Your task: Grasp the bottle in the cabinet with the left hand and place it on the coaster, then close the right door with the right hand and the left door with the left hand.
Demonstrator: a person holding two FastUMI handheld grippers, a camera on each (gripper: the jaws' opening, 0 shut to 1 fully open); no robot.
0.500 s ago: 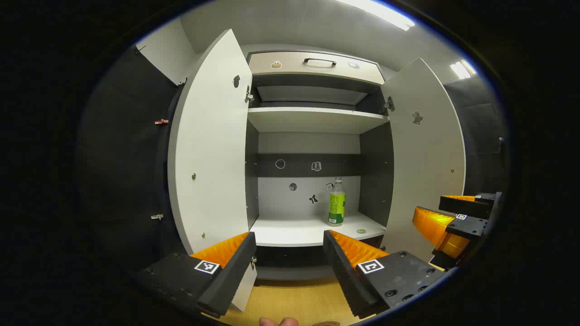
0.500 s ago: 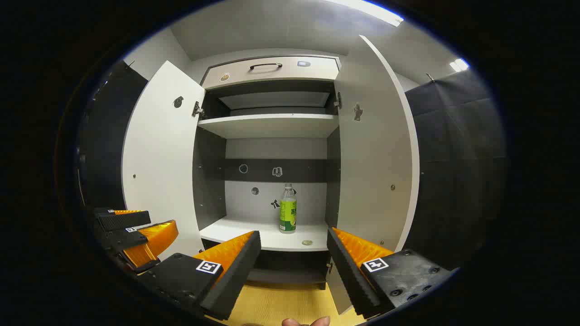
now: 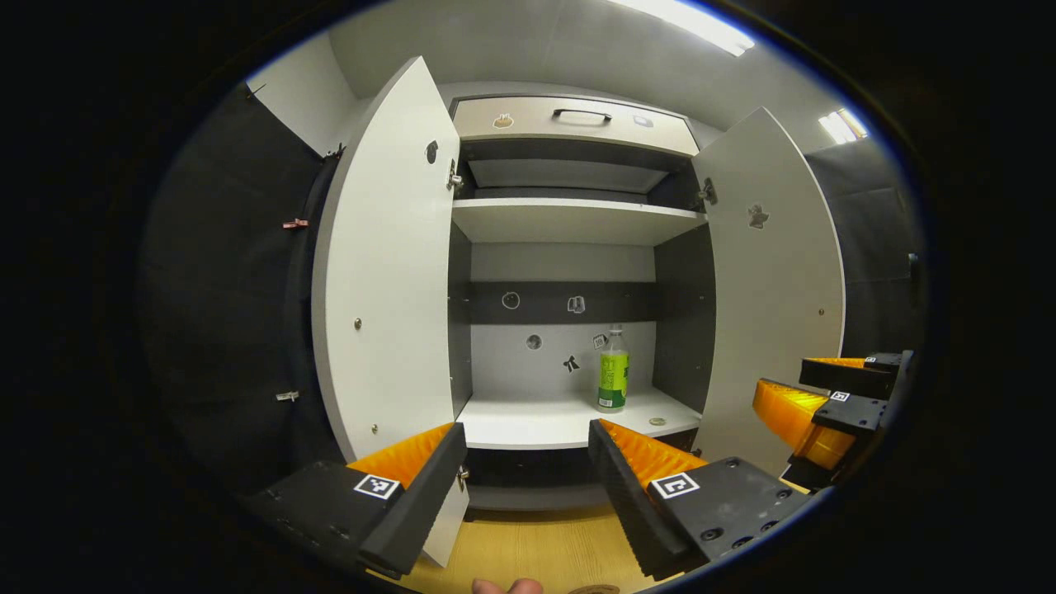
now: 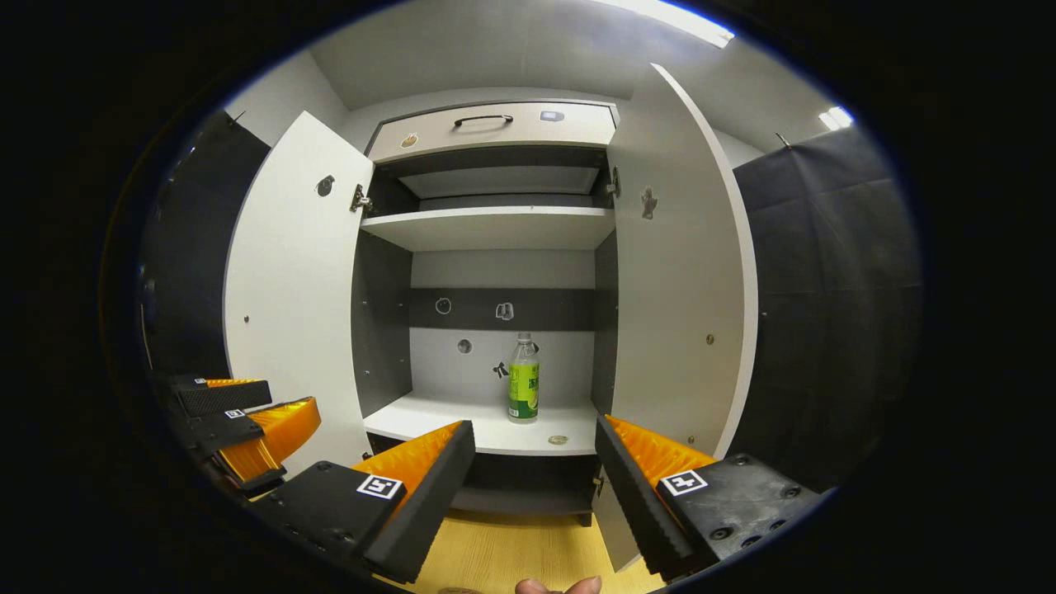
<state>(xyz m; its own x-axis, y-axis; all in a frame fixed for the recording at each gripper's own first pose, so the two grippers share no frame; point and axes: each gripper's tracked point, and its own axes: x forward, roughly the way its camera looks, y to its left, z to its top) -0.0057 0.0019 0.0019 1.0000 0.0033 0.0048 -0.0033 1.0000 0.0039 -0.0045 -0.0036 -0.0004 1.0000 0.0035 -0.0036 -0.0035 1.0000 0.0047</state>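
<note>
Little has shifted; my left gripper (image 3: 524,470) and right gripper (image 4: 532,470) stay spread, empty. I risk toppling the green-labelled clear plastic bottle (image 3: 613,378) upright in the white cabinet (image 3: 569,219) if my fingers clip it.

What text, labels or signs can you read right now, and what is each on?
No words are readable.
Bottle label: print too small and blurred.
Stickers on the cabinet back wall: small pictures, no legible text.
Square markers on the left tool and right tool: coded patterns, no letters.
</note>
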